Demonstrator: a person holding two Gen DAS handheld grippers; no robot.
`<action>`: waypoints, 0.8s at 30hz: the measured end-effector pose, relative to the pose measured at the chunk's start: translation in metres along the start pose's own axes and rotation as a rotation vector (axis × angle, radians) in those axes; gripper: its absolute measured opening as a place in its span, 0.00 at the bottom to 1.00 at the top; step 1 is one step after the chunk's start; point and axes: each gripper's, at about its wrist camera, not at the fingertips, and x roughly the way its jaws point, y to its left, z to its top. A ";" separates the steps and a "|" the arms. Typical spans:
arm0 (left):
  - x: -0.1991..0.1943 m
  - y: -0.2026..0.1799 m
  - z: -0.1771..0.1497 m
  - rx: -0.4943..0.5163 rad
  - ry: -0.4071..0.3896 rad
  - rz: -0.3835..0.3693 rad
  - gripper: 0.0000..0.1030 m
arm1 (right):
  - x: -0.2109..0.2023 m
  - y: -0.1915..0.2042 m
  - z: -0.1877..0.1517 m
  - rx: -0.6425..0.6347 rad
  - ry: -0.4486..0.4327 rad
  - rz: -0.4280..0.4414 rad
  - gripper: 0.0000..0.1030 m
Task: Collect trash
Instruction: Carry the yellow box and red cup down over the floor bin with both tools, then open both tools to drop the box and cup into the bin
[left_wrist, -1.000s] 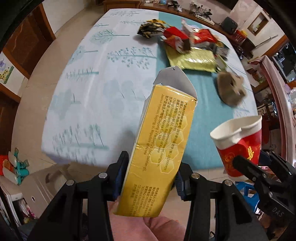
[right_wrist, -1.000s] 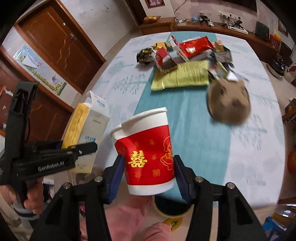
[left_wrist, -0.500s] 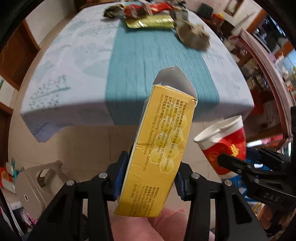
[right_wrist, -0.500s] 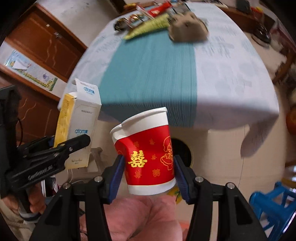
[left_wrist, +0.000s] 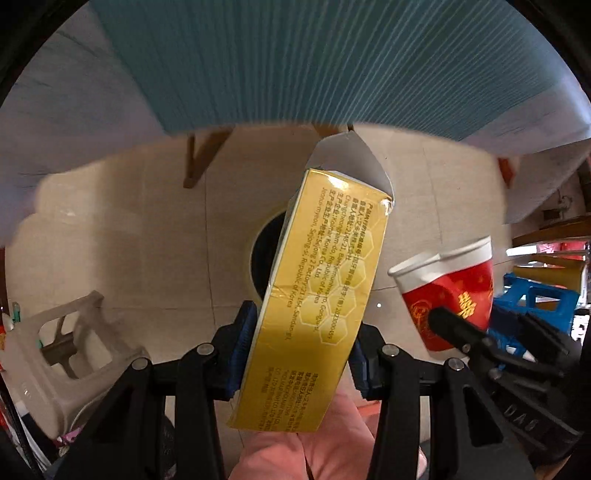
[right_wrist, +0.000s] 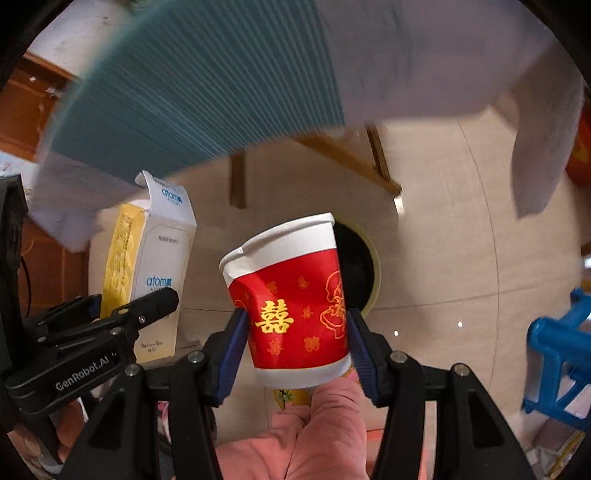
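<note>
My left gripper (left_wrist: 301, 347) is shut on a yellow carton (left_wrist: 325, 295) with an open grey flap, held upright above the floor. Behind the carton shows a round bin (left_wrist: 264, 258) with a dark mouth and pale yellow rim. My right gripper (right_wrist: 293, 341) is shut on a red paper cup (right_wrist: 295, 299) with a white rim and gold characters. The same bin (right_wrist: 364, 273) lies just behind the cup. In the right wrist view the carton (right_wrist: 147, 266) and left gripper (right_wrist: 110, 317) are at the left; in the left wrist view the cup (left_wrist: 448, 291) is at the right.
The table edge with its teal runner (left_wrist: 314, 62) and white cloth (right_wrist: 443, 55) hangs overhead, wooden legs (right_wrist: 354, 155) below it. A grey plastic stool (left_wrist: 62, 354) stands at the left, a blue stool (right_wrist: 557, 362) at the right. The floor is beige tile.
Both grippers have dropped from above the tabletop to below its edge, carrying the carton and the cup. The table's trash has left the view and the bin on the floor has come in.
</note>
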 end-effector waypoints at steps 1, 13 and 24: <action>0.019 -0.002 0.004 0.007 0.010 0.008 0.43 | 0.018 -0.007 0.000 0.020 0.005 -0.001 0.52; 0.133 0.009 0.040 -0.074 0.046 0.021 0.99 | 0.156 -0.065 0.011 0.293 0.061 0.077 0.61; 0.114 0.020 0.031 -0.133 0.024 0.050 0.99 | 0.154 -0.064 0.017 0.296 0.031 0.095 0.71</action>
